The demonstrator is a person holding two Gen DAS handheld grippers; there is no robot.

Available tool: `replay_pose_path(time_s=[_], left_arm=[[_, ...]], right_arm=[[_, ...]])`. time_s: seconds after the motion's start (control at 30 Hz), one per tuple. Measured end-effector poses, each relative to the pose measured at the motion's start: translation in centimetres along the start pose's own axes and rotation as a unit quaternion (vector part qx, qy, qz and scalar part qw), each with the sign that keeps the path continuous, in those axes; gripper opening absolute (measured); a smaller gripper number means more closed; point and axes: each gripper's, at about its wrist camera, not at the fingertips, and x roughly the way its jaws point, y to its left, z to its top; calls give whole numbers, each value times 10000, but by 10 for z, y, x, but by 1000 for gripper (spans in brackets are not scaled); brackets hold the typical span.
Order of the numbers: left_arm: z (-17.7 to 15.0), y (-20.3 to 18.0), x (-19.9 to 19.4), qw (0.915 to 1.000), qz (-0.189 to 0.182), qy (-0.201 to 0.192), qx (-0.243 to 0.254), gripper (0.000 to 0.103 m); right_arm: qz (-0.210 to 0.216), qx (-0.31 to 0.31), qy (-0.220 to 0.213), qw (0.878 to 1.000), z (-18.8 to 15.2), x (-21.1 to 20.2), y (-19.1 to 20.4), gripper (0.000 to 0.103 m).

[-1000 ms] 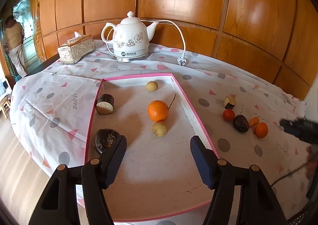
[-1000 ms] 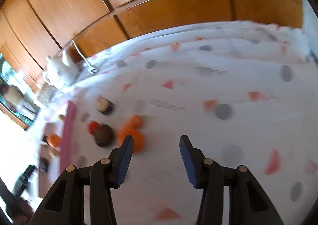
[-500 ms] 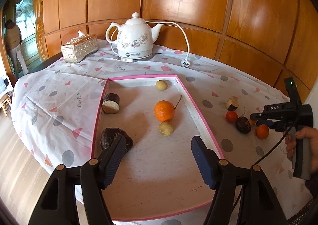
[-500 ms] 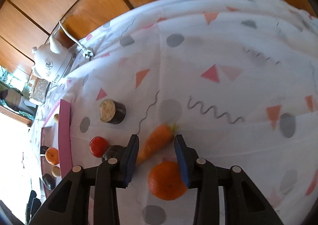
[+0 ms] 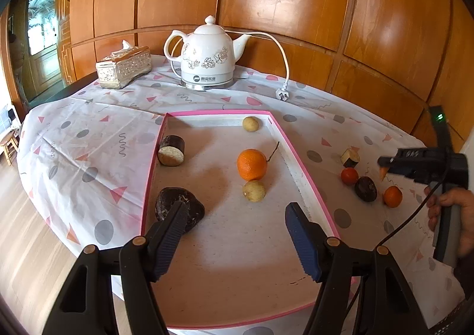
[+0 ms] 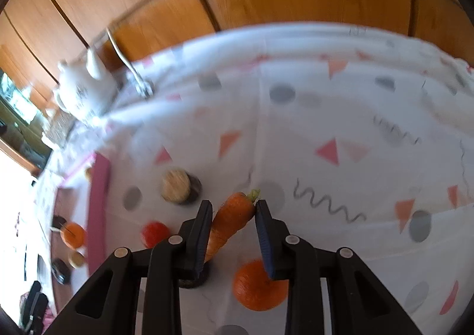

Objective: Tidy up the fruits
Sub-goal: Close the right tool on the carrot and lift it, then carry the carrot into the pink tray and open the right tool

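Note:
My right gripper is shut on a small carrot and holds it above the tablecloth; its tip shows in the left wrist view. Below it lie an orange, a red fruit, a dark round fruit and a cut dark piece. My left gripper is open and empty over the pink-rimmed tray. The tray holds an orange, two small yellow fruits, a dark lump and a cut dark piece.
A white kettle with cord and plug stands at the back of the table. A tissue box is to its left. Wood panels back the table. The table's left edge drops to the floor.
My right gripper has closed on the carrot and lifted it off the cloth. My left gripper has stayed open over the tray, drawing back slightly.

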Motion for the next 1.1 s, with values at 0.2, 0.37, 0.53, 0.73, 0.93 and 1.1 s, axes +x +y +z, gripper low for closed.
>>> replay_pose_path(time_s=[0.2,0.37,0.53,0.73,0.93,1.1], left_arm=[[1,6,-6,9998,114,-100,-158,71],[1,16,-11,9988,237,-138,-402,73],[0,28,-17,9971,432,-187,-604,74],[-2,39,-23,9954,573,-198,-744,76],[-4,40,-24,9954,567,-193,-750,76],[-4,38,-23,9956,541,-181,-738,76]], right_arm=[[475,-343,-310,9978,-4,-34,22,30],[1194,-1071,-134,9870,-28,-50,63,30],[1665,-1775,317,9694,-63,-35,120,30],[1787,-2292,630,9547,-92,-18,169,32],[1699,-2377,620,9544,-102,-20,177,35],[1314,-2266,360,9644,-103,-31,162,35]])
